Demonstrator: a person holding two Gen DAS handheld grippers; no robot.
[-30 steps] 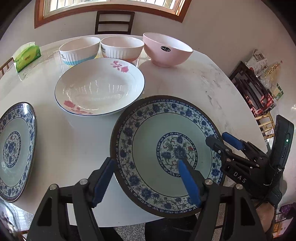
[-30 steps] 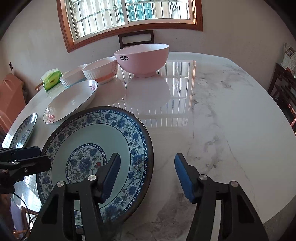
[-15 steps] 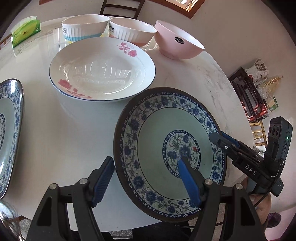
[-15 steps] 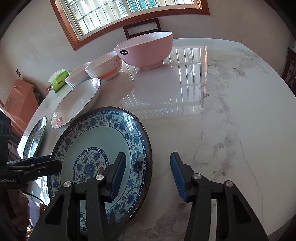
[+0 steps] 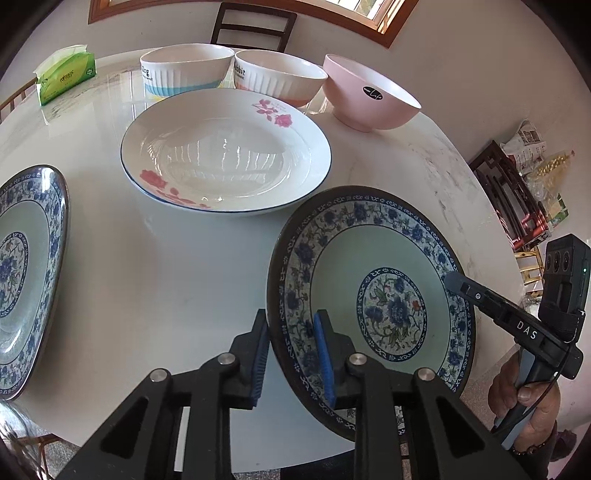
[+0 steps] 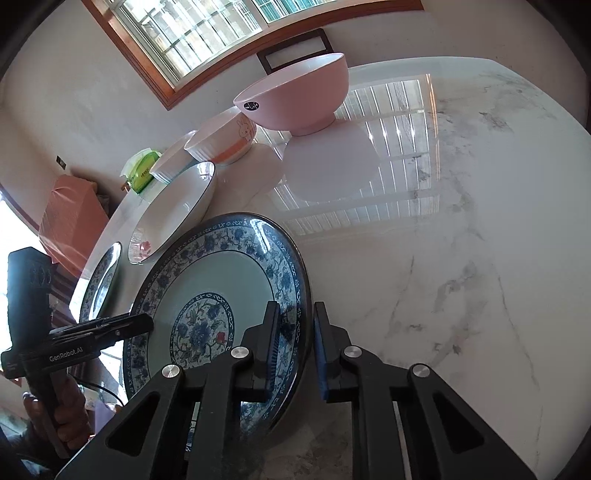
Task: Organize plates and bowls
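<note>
A blue floral plate (image 5: 369, 258) lies at the near edge of the white marble table (image 5: 166, 277), part of it overhanging. My left gripper (image 5: 291, 317) is closing on the plate's left rim, one pad under it and one on its face. My right gripper (image 6: 296, 306) is shut on the opposite rim; in the left wrist view its tip (image 5: 454, 280) rests on the plate's right edge. A second blue floral plate (image 5: 26, 266) lies at the left. A white rose plate (image 5: 225, 162) sits behind, just apart from the held plate.
Along the back stand a blue-striped bowl (image 5: 181, 70), an orange-striped bowl (image 5: 277, 79) and a pink bowl (image 5: 369, 99). A green tissue pack (image 5: 66, 77) is at the far left. A dark chair (image 5: 251, 26) stands behind the table, dark furniture (image 5: 509, 199) to its right.
Both grippers' jaws have narrowed from wide apart onto the blue floral plate's rim. The right wrist view has rolled, and both views sit slightly closer to the plate.
</note>
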